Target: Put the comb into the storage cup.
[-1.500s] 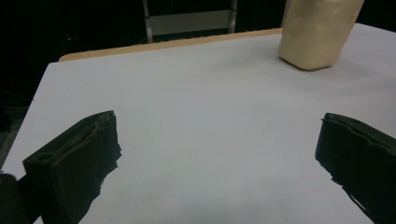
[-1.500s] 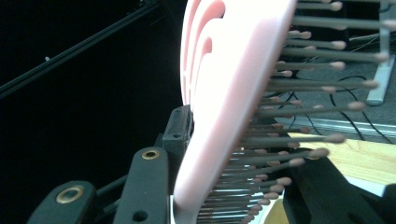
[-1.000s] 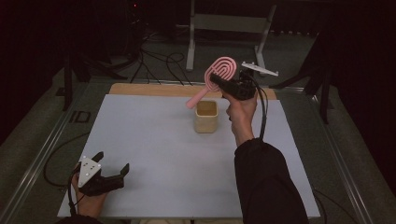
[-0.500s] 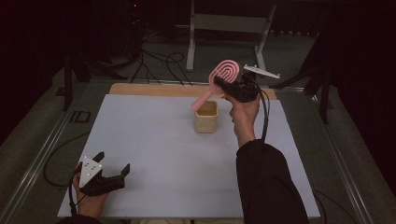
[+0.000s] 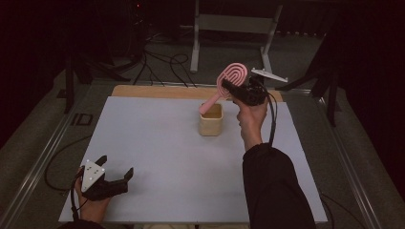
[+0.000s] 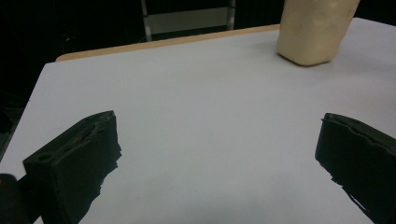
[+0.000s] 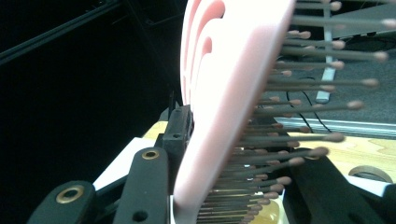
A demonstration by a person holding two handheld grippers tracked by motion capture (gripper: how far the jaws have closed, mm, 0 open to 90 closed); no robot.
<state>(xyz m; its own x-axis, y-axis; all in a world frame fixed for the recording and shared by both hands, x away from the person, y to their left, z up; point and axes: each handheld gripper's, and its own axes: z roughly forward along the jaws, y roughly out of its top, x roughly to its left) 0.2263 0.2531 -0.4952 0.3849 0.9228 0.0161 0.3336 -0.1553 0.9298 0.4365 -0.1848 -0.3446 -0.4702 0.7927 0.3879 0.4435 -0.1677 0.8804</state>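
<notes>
Right hand-held gripper (image 5: 235, 90) clamped on the head of a pink hairbrush (image 5: 228, 81), held in the air above the far middle of the surface (image 5: 157, 143). Compared with a second ago, the brush has moved a little toward the beige holder cup (image 5: 211, 120), and its handle tip now hangs at the cup's far rim. Judged from this, the handle is being lined up for insertion; the brush is not yet inside. In the right gripper view the jaws press on the brush's smooth, moulded pink back (image 7: 219, 93), which bears concentric oval grooves, and on the bristle side, where thin stiff bristles (image 7: 299, 140) end in rounded tips. The cup is a matte, round-cornered container with an open top. Left hand-held gripper (image 5: 117, 181) rests at the near left of the surface, jaws wide apart and holding nothing.
</notes>
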